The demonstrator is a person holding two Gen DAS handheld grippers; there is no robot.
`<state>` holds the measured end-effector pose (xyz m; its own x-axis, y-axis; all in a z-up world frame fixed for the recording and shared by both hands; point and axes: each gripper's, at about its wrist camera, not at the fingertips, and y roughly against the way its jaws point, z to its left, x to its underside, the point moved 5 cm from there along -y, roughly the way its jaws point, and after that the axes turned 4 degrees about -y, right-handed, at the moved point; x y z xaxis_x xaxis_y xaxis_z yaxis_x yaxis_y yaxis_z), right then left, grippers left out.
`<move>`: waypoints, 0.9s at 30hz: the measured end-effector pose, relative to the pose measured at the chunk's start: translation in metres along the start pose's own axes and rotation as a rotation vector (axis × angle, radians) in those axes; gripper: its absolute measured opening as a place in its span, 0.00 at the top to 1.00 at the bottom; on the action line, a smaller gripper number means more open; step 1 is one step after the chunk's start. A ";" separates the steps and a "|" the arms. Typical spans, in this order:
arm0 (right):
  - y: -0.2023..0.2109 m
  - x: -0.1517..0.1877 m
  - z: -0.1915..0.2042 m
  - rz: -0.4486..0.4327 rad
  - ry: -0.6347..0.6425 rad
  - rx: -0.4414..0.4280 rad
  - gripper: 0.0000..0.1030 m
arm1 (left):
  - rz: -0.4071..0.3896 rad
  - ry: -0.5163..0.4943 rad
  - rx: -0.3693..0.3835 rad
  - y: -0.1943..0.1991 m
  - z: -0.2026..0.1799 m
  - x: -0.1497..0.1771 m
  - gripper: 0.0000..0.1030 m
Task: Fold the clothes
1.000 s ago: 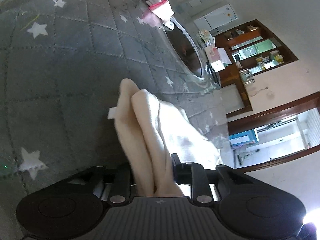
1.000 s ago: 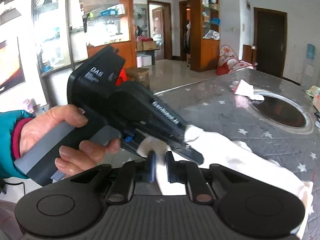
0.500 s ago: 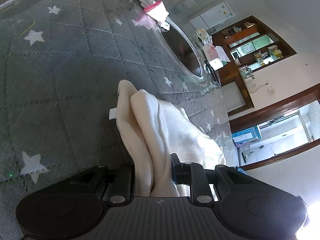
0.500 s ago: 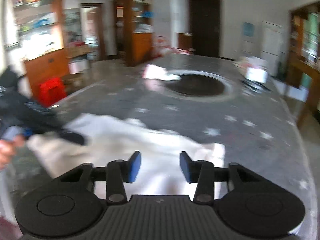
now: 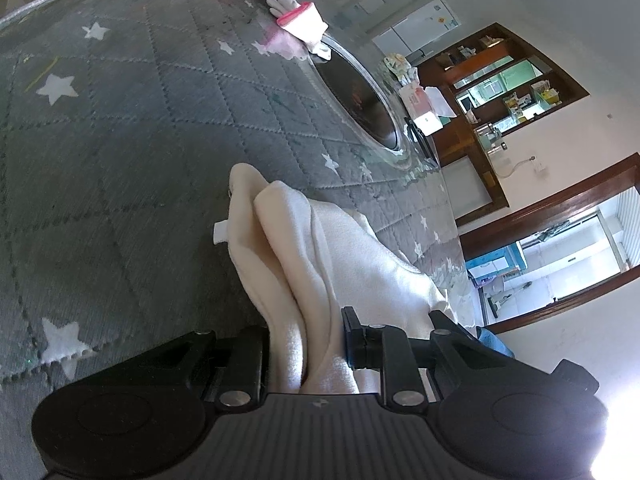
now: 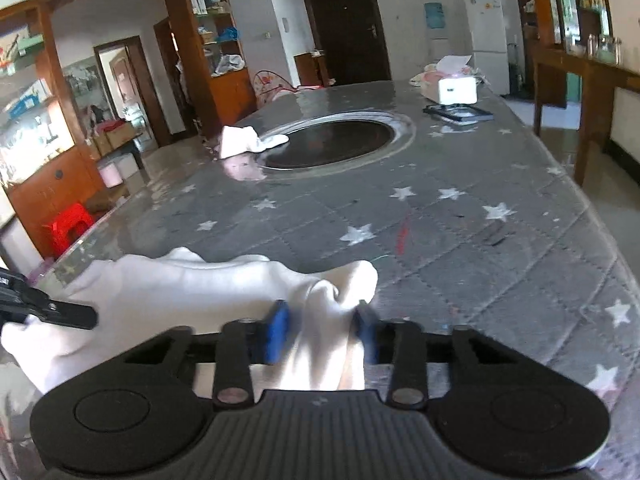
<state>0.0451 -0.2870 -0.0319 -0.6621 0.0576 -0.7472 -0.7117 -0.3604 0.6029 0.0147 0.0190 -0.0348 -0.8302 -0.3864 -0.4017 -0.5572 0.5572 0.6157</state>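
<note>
A cream garment lies bunched near the edge of the grey star-quilted table. My left gripper is shut on a thick fold of it, which stands up in two ridges ahead of the fingers. In the right wrist view the same garment stretches leftward across the table corner to the left gripper's black finger. My right gripper holds a raised bunch at the garment's right end between its blue pads, cloth touching both.
A round dark inset sits mid-table with a white glove at its left rim. A tissue box and a flat dark book lie at the far end. The table edge runs along the right.
My right gripper let go beside the left one, swung right along the garment while open, and now has its pads closed in on the right end. The left gripper kept its hold.
</note>
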 end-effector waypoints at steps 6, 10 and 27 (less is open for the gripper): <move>0.019 0.001 0.006 -0.035 -0.032 -0.011 0.88 | -0.002 -0.117 -0.071 0.000 -0.015 -0.001 0.79; 0.041 -0.004 0.009 -0.078 -0.018 0.002 0.89 | 0.000 -0.185 -0.065 0.001 -0.031 -0.002 0.80; 0.143 -0.055 -0.020 -0.273 0.098 0.210 0.89 | 0.012 -0.477 0.022 -0.044 -0.164 -0.014 0.82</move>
<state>-0.0156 -0.3605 0.0904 -0.4224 0.0320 -0.9059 -0.8988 -0.1439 0.4140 0.0531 -0.1202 0.0550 -0.7475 -0.0025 -0.6643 -0.5435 0.5773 0.6094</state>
